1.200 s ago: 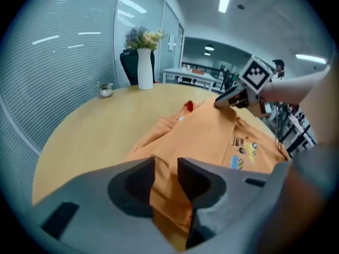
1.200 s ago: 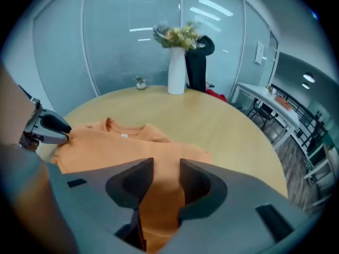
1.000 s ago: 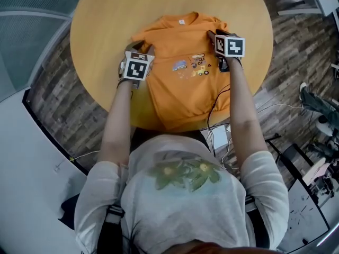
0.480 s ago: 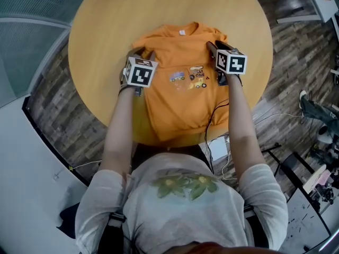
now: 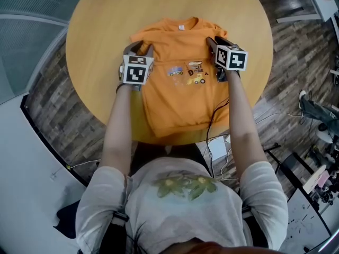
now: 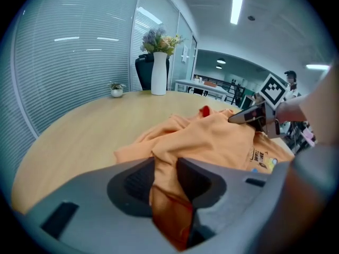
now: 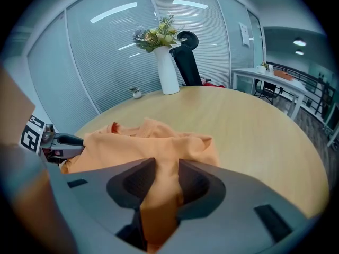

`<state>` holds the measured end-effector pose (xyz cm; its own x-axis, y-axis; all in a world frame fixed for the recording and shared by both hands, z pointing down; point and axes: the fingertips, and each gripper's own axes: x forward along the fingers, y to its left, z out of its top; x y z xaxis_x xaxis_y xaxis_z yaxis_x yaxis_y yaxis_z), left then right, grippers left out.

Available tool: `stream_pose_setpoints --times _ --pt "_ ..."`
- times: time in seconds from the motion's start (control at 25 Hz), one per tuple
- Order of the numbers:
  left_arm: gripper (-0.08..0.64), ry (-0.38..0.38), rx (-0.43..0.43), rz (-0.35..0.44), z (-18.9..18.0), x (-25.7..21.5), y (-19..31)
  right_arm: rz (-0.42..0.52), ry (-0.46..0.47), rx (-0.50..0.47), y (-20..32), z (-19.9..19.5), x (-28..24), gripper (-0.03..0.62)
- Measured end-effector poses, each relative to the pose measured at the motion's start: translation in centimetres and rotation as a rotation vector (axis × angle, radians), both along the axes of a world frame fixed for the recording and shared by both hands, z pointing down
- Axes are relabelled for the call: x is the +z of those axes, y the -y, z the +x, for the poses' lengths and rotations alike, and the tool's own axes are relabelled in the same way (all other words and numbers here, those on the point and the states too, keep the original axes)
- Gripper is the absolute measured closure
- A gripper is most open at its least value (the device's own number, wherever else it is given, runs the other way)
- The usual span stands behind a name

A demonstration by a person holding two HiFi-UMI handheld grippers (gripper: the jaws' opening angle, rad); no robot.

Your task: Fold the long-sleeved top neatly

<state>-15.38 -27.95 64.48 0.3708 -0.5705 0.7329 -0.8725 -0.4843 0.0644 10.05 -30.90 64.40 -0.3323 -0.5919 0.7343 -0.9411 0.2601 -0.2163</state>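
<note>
The round wooden table (image 5: 106, 25) stands on a plank floor (image 5: 296, 52) in a room with glass walls and blinds. The orange long-sleeved top (image 5: 180, 105) lies spread on it, collar away from the person. Arms outstretched, the left gripper (image 5: 140, 48) and right gripper (image 5: 216, 39) slant downward, and each one's jaws are clamped on a bunched fold at one shoulder edge of the top. A white vase (image 6: 159, 73) of flowers stands at the table's far side.

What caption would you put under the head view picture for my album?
Left claw and right claw each pinch a side of the orange top on a round table.
</note>
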Motion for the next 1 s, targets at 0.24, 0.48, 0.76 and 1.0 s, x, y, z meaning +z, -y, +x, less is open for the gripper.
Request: stream_pose_setpoints --times 0.24,0.48,0.76,1.0 --pt "0.399 0.021 -0.006 -0.051 -0.8 -2.0 -1.5 0.019 0.003 0.036 -1.5 0.2 -2.6 0.432" --pt "0.399 0.016 -0.007 -0.009 -2.7 -6.0 -7.1 0.036 -0.03 -0.05 -10.3 1.1 -5.3 0.417" --pt "0.399 0.014 0.0 -0.086 -3.3 -5.1 -15.2 -0.066 -0.059 0.023 -21.3 4.0 -4.2 0.417" --pt "0.4 -0.002 0.051 -0.155 -1.6 -4.3 -21.3 -0.158 -0.006 0.105 -26.6 5.2 -3.5 0.364"
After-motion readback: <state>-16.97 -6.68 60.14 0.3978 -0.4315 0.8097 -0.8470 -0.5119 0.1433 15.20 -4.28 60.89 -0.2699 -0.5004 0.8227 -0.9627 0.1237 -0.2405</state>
